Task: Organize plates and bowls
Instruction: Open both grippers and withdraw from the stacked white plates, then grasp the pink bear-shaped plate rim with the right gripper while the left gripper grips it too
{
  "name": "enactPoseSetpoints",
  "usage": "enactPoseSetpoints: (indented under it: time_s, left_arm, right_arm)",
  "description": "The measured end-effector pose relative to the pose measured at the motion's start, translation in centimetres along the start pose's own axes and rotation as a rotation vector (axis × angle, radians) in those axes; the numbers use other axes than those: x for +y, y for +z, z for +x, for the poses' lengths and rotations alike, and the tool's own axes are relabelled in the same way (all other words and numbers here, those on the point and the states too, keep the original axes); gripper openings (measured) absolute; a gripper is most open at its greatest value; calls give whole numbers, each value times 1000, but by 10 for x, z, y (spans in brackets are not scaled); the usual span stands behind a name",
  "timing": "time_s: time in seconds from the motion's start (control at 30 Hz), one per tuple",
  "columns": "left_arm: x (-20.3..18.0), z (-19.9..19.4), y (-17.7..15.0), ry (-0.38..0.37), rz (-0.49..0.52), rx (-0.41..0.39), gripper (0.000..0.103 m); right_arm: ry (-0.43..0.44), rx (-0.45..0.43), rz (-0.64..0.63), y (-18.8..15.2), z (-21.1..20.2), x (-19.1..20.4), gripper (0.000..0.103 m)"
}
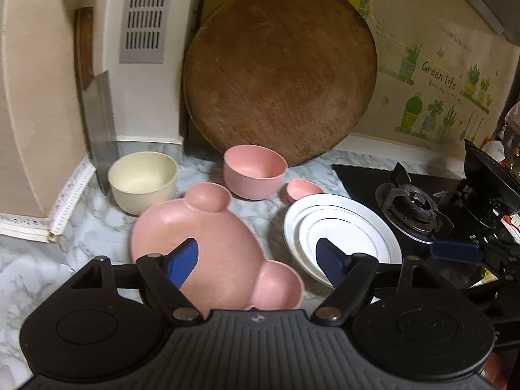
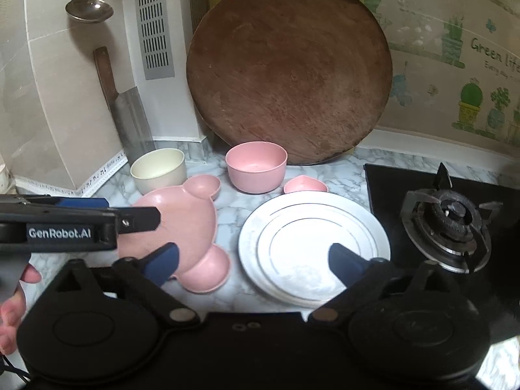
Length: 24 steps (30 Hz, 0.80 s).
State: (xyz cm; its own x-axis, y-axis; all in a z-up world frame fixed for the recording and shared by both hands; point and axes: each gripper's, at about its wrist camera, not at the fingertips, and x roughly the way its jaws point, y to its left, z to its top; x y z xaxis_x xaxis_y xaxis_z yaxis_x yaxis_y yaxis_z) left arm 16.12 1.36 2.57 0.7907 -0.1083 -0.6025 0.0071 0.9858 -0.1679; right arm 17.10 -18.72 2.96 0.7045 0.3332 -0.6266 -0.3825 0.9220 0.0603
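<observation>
A pink bear-shaped plate (image 1: 208, 237) (image 2: 182, 224) lies on the marble counter. To its right sits a stack of white plates (image 1: 344, 237) (image 2: 312, 243). Behind them stand a cream bowl (image 1: 143, 182) (image 2: 159, 170), a pink bowl (image 1: 255, 170) (image 2: 256, 165) and a small pink dish (image 1: 304, 188) (image 2: 305, 184). My left gripper (image 1: 258, 261) is open and empty above the bear plate's near part. My right gripper (image 2: 253, 265) is open and empty, between the bear plate and the white plates. The left gripper's body shows at the left of the right wrist view (image 2: 71, 224).
A round wooden board (image 1: 279, 74) (image 2: 289, 71) leans on the back wall. A cleaver (image 1: 97, 104) (image 2: 126, 110) leans in the left corner. A gas hob (image 1: 419, 204) (image 2: 448, 221) lies to the right, with a black pan (image 1: 490, 178) on it. A ladle (image 2: 87, 3) hangs up left.
</observation>
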Motion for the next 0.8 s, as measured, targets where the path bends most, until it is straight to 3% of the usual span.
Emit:
enactPoseSetpoints:
  time_s: [0.27, 0.5, 0.8]
  left_arm:
    - [38, -1, 6, 19, 30, -6, 79]
    - [74, 24, 11, 13, 30, 26, 79]
    - [116, 79, 18, 13, -53, 128, 79]
  right_arm:
    - [-29, 44, 80, -14, 3, 37, 102]
    - [-65, 91, 132, -25, 24, 66, 102]
    - [-100, 183, 312, -38, 66, 80, 86]
